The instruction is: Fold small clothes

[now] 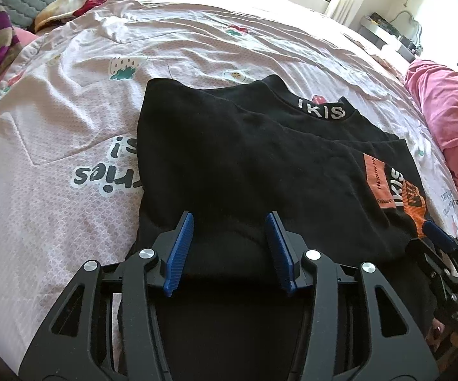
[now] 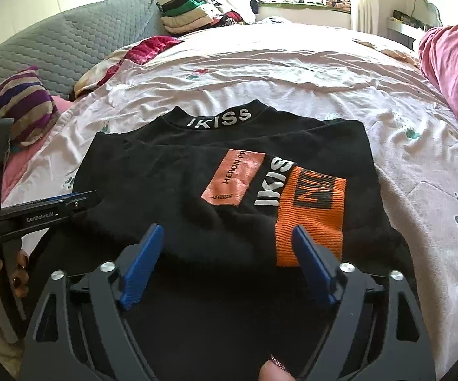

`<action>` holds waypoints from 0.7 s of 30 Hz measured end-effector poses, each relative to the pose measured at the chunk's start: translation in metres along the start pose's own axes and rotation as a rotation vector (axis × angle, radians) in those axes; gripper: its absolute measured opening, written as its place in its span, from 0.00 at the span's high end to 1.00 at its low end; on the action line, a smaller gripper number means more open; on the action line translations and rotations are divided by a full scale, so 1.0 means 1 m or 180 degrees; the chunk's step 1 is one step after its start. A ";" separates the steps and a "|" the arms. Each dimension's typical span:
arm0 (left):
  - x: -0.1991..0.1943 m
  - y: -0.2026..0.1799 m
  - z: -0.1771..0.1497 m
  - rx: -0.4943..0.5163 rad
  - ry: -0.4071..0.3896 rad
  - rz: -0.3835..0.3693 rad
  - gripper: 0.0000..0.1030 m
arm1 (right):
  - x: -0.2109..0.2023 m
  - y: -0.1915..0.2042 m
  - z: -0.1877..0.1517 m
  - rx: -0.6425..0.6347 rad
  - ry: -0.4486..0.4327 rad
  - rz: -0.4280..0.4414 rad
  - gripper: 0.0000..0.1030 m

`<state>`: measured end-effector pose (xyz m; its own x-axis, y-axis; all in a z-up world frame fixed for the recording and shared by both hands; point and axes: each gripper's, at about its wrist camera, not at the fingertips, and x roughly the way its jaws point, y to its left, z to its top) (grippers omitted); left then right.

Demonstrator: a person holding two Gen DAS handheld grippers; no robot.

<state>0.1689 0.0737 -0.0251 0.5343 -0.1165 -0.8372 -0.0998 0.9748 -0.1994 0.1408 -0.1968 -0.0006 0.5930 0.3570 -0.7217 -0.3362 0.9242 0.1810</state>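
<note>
A black sweater point(image 1: 245, 158) point(image 2: 165, 174) lies flat on the bed with its "IKISS" collar point(image 2: 219, 119) at the far end. A sleeve is folded across the front, showing an orange cuff point(image 2: 311, 219) and an orange patch point(image 2: 232, 177). My left gripper point(image 1: 230, 217) hovers over the sweater's near left part, jaws partly apart, pads bare. It also shows side-on as the left gripper point(image 2: 76, 198) at the sweater's left edge. My right gripper point(image 2: 227, 230) stands wide open over the near hem, its right finger beside the orange cuff. The right gripper point(image 1: 438, 238) appears at the lower right.
The pale pink bedsheet point(image 1: 70, 111) with strawberry prints spreads all round the sweater. A pink blanket point(image 2: 451, 73) lies on the right and a striped pillow point(image 2: 16, 108) on the left. A grey quilted headboard point(image 2: 70, 44) and stacked clothes point(image 2: 191, 16) stand at the back.
</note>
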 end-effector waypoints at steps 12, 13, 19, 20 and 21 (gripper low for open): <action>-0.017 -0.011 -0.005 0.0101 -0.0069 0.0000 0.35 | -0.024 -0.008 0.003 0.0115 -0.0216 -0.0015 0.07; -0.019 -0.011 -0.005 0.0095 -0.0074 -0.0001 0.34 | -0.026 -0.009 0.003 0.0129 -0.0236 -0.0026 0.07; -0.028 -0.010 -0.005 0.0085 -0.0118 0.0034 0.32 | -0.038 -0.014 0.004 0.0175 -0.0315 -0.0029 0.05; -0.029 -0.010 -0.005 0.0084 -0.0123 0.0040 0.32 | -0.040 -0.015 0.005 0.0183 -0.0330 -0.0031 0.05; -0.031 -0.010 -0.005 0.0083 -0.0131 0.0042 0.32 | -0.042 -0.015 0.005 0.0189 -0.0345 -0.0026 0.05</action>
<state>0.1487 0.0665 0.0002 0.5672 -0.0962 -0.8179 -0.0856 0.9809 -0.1747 0.1244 -0.2251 0.0303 0.6723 0.3592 -0.6473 -0.2891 0.9324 0.2170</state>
